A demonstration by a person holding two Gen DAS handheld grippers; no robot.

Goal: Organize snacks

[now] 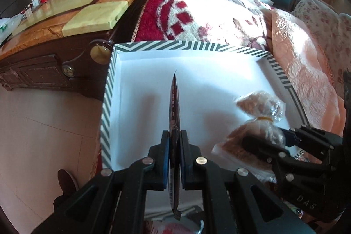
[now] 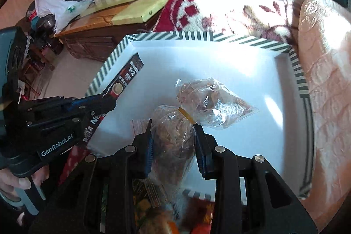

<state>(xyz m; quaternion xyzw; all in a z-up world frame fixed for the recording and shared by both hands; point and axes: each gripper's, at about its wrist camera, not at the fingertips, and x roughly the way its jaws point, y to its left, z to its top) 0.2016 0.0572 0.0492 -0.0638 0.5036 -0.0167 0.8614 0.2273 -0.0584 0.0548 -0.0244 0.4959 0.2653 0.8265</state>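
Note:
A white box (image 1: 144, 84) with a green-striped rim (image 2: 219, 36) lies on the bed. My left gripper (image 1: 174, 142) is shut on a flat dark coffee sachet (image 1: 174, 106), held edge-on over the box's left half; the sachet (image 2: 129, 71) and left gripper (image 2: 103, 102) also show in the right wrist view. My right gripper (image 2: 173, 135) is shut on a clear bag of brown snacks (image 2: 175, 135) tied with a yellow band (image 2: 186, 114), over the box's near right part. The bag (image 1: 258, 111) and right gripper (image 1: 263, 142) also show in the left wrist view.
A red-and-white blanket (image 1: 197, 8) and a pink quilt (image 1: 307, 71) lie behind and right of the box. A dark wooden cabinet (image 1: 54, 63) with a glossy top stands at the left. More snack packets (image 2: 175, 212) lie below the right gripper.

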